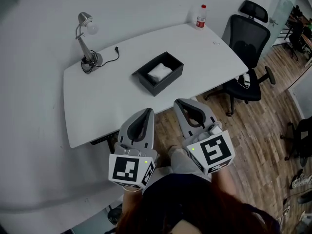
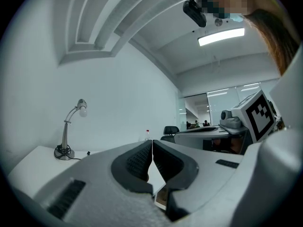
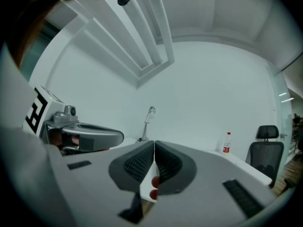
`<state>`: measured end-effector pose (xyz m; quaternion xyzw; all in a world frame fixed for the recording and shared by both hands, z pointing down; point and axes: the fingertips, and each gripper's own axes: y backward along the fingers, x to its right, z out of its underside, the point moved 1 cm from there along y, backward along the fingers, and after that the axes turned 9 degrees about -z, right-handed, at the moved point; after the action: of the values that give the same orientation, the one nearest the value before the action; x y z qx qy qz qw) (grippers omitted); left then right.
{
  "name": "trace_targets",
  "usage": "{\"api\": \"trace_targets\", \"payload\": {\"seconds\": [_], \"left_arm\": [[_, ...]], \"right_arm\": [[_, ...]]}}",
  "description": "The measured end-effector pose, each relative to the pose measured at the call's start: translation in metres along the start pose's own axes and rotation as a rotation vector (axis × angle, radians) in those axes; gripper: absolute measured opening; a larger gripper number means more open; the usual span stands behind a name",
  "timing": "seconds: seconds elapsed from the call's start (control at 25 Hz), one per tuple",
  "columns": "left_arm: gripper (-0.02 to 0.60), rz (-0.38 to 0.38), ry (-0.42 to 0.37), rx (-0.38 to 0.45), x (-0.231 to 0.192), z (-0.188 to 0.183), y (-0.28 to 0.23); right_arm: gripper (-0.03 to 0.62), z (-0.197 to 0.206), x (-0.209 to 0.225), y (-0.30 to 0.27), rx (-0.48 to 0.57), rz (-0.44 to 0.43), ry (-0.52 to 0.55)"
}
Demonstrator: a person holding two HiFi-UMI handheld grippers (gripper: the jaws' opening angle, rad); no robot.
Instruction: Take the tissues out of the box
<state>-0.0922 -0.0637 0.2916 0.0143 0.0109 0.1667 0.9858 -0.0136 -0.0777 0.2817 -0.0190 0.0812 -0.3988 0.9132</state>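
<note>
Inside the open black rectangular box (image 1: 165,83), only the top of the white tissues (image 1: 159,72) shows; how many lie beneath cannot be told. The label of the small clear red-capped bottle (image 1: 200,16) is too small to read. In the gripper views, the grey bodies of the left gripper (image 2: 152,145) and the right gripper (image 3: 154,146) hide the box entirely. Two small red rounded shapes (image 3: 154,181) under the right gripper's closed jaws cannot be identified. A dark chair (image 1: 298,140) is cut off by the head view's right edge.
</note>
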Motion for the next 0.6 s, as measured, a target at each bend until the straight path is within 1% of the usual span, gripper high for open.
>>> {"api": "trace_targets", "payload": {"seconds": [0.28,0.6], "left_arm": [[0.026,0.022,-0.003,-0.004,-0.005,0.003,-0.020],[0.026,0.031,-0.015,-0.014,-0.019,0.004,-0.055]], "right_arm": [[0.020,0.006,0.012,-0.016,-0.023,0.003,0.002],[0.022,0.012,0.036,-0.042,-0.044,0.004,-0.006]]}}
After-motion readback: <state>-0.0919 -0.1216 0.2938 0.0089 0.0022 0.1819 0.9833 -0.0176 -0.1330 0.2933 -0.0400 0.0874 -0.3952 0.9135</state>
